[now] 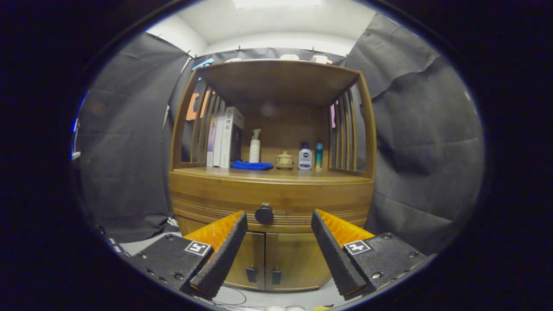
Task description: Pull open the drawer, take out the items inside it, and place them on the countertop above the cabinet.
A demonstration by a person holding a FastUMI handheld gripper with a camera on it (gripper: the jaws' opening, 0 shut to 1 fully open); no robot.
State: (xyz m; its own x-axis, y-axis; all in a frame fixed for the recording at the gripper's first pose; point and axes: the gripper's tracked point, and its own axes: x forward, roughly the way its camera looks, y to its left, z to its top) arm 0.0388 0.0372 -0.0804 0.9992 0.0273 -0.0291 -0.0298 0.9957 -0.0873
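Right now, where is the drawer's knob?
The knob sits mid-front on the closed drawer, just beyond the open fingers, nearer the left one, below the blue cloth.

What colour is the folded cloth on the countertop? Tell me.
Blue; the folded cloth lies beside the books, clearest in the gripper view, beyond the open tongs.
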